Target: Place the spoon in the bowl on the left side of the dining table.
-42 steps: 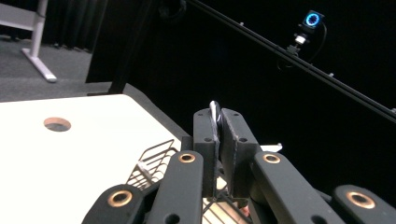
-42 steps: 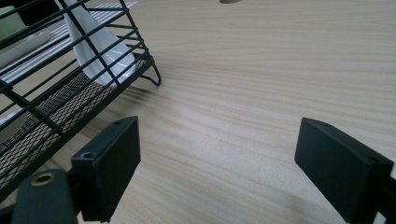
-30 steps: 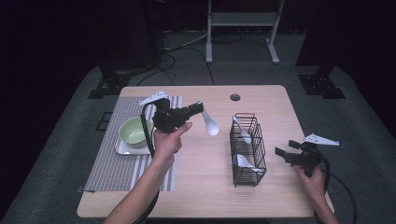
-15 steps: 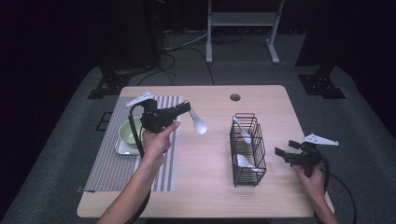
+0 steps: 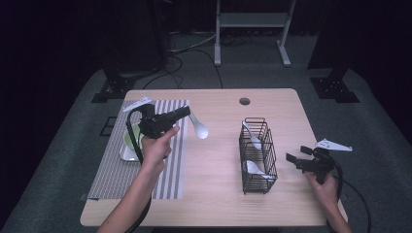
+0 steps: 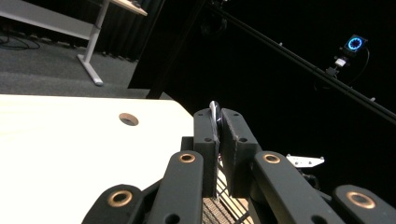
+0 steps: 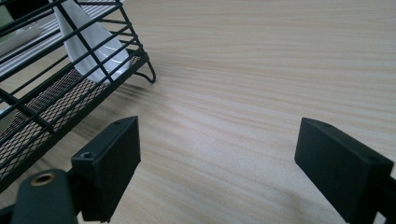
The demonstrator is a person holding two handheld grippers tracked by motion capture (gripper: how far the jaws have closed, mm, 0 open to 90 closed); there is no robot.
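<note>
My left gripper [image 5: 185, 112] hovers over the right edge of the striped mat [image 5: 114, 172], shut on the handle of a white spoon [image 5: 198, 128] whose bowl hangs to its right. In the left gripper view [image 6: 218, 117] the jaws pinch the spoon's thin handle [image 6: 213, 110]. My right gripper [image 5: 297, 155] rests open near the table's right edge, just right of the black wire basket [image 5: 257, 149]. Nothing lies between its jaws in the right gripper view [image 7: 219, 158]. Two white spoons [image 5: 252, 138] [image 5: 253, 167] lie in the basket [image 7: 51, 100], one of them close by [image 7: 95, 46].
A green bowl [image 5: 129, 140] on a white plate [image 5: 125, 155] sits on the mat, partly hidden behind my left hand. A round cable hole [image 5: 244, 101] marks the table's far side. Bare wood lies between mat and basket.
My left gripper has carried the spoon leftward, from over the table's middle to the mat's right edge. The right gripper has stayed in place, still open.
</note>
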